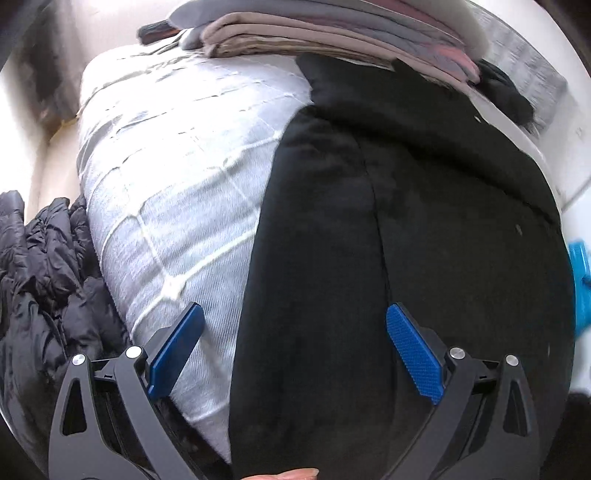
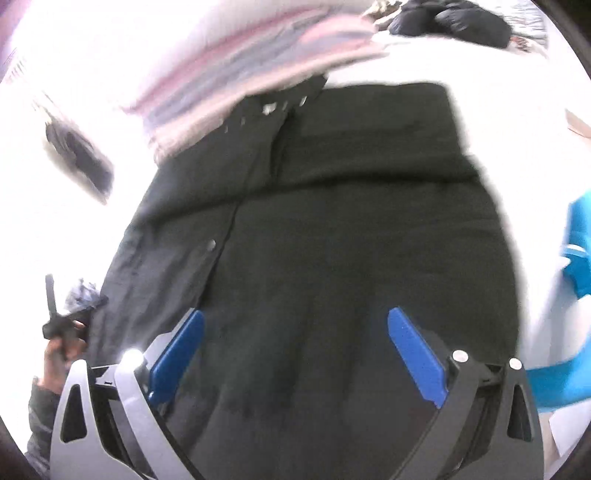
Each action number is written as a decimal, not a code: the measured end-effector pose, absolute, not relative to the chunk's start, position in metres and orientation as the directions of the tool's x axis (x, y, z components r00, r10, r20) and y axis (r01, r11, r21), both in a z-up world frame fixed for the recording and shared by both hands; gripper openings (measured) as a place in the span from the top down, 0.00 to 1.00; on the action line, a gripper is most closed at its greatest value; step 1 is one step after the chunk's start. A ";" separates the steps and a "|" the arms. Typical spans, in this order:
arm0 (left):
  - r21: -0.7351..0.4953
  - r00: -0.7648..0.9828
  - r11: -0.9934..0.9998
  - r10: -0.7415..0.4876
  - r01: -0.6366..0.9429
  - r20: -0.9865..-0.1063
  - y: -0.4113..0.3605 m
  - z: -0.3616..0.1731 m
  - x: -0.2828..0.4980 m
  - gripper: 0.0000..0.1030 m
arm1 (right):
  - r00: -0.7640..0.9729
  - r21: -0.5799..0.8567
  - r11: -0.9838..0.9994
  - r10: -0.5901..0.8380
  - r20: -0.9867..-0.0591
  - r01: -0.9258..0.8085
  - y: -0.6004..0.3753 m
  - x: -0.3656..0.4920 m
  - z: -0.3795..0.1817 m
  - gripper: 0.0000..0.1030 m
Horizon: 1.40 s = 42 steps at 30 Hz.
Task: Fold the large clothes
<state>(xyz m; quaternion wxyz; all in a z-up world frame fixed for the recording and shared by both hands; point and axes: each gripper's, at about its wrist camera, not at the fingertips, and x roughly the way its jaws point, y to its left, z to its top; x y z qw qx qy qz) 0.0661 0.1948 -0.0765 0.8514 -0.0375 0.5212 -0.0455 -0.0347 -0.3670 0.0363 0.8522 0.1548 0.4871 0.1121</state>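
Black coat point(image 2: 332, 240) spread flat on bed point(image 1: 177, 155), partly folded, beside stacked clothes point(image 1: 314, 33). Left gripper point(image 1: 295, 347) and right gripper point(image 2: 295, 350) poised above, jaws agape, empty. Next, probably: seizing an edge for folding.

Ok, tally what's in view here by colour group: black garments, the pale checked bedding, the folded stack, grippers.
Black garments: 2, the black coat and the black puffer jacket
Pale checked bedding: 1
Folded stack: 1; layers too blurred to count
Grippers: 2, left gripper and right gripper, both open
Total: 6
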 end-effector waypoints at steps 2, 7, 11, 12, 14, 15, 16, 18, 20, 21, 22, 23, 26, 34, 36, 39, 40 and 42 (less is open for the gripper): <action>-0.148 0.442 0.987 -0.160 0.063 -0.883 0.200 -0.078 0.054 0.07 | 0.458 0.410 0.912 0.364 -0.811 0.003 -0.408 -0.055 0.040 0.07; -0.406 0.428 0.914 -0.378 0.028 -0.821 0.226 -0.071 0.025 0.08 | 0.343 0.399 0.910 0.343 -0.874 0.108 -0.499 -0.104 0.016 0.07; -0.532 0.469 0.847 -0.471 0.002 -0.747 0.243 -0.062 -0.007 0.07 | 0.240 0.538 0.838 0.506 -0.829 0.092 -0.527 -0.129 -0.023 0.07; -0.563 0.470 0.826 -0.494 -0.008 -0.731 0.247 -0.063 -0.014 0.07 | 0.217 0.567 0.820 0.541 -0.812 0.075 -0.528 -0.131 -0.035 0.07; -0.605 0.470 0.796 -0.520 -0.038 -0.714 0.257 -0.067 -0.029 0.07 | 0.202 0.652 0.757 0.632 -0.748 0.046 -0.524 -0.130 -0.056 0.07; -0.616 0.471 0.786 -0.523 -0.055 -0.710 0.263 -0.069 -0.037 0.07 | 0.207 0.696 0.717 0.676 -0.707 0.035 -0.525 -0.131 -0.067 0.07; -0.619 0.471 0.782 -0.521 -0.069 -0.712 0.267 -0.072 -0.043 0.07 | 0.213 0.732 0.680 0.712 -0.669 0.028 -0.527 -0.131 -0.075 0.07; -0.612 0.464 0.782 -0.502 -0.118 -0.730 0.278 -0.078 -0.055 0.07 | 0.232 0.803 0.596 0.777 -0.585 0.028 -0.531 -0.128 -0.093 0.07; -0.601 0.458 0.784 -0.482 -0.155 -0.747 0.284 -0.085 -0.062 0.07 | 0.239 0.863 0.503 0.834 -0.498 0.040 -0.531 -0.128 -0.116 0.07; -0.592 0.452 0.787 -0.470 -0.176 -0.759 0.288 -0.089 -0.065 0.07 | 0.237 0.880 0.473 0.851 -0.469 0.043 -0.530 -0.129 -0.124 0.07; -0.588 0.450 0.784 -0.460 -0.199 -0.765 0.292 -0.094 -0.068 0.07 | 0.229 0.898 0.438 0.870 -0.436 0.044 -0.528 -0.129 -0.133 0.07; -0.593 0.449 0.775 -0.461 -0.216 -0.766 0.295 -0.099 -0.068 0.07 | 0.219 0.911 0.410 0.886 -0.408 0.039 -0.526 -0.131 -0.139 0.07; -0.630 0.429 0.725 -0.492 -0.280 -0.757 0.304 -0.121 -0.077 0.07 | 0.197 0.946 0.323 0.927 -0.318 0.011 -0.517 -0.135 -0.148 0.07; -0.737 0.303 0.641 -0.674 -0.212 -0.674 0.256 -0.151 -0.070 0.08 | 0.166 0.972 0.231 0.961 -0.221 -0.038 -0.510 -0.147 -0.147 0.07; -0.766 0.273 0.615 -0.717 -0.185 -0.641 0.248 -0.152 -0.075 0.08 | 0.166 0.972 0.228 0.962 -0.218 -0.048 -0.510 -0.150 -0.143 0.07; -0.751 0.295 0.644 -0.696 -0.145 -0.654 0.238 -0.140 -0.081 0.08 | 0.175 0.969 0.231 0.961 -0.213 -0.087 -0.511 -0.153 -0.128 0.07; -0.739 0.300 0.661 -0.684 -0.133 -0.665 0.234 -0.137 -0.082 0.08 | 0.176 0.967 0.235 0.961 -0.215 -0.102 -0.513 -0.155 -0.124 0.07; -0.679 0.289 0.726 -0.629 -0.113 -0.721 0.225 -0.132 -0.083 0.28 | 0.182 0.958 0.254 0.956 -0.229 -0.134 -0.513 -0.156 -0.113 0.11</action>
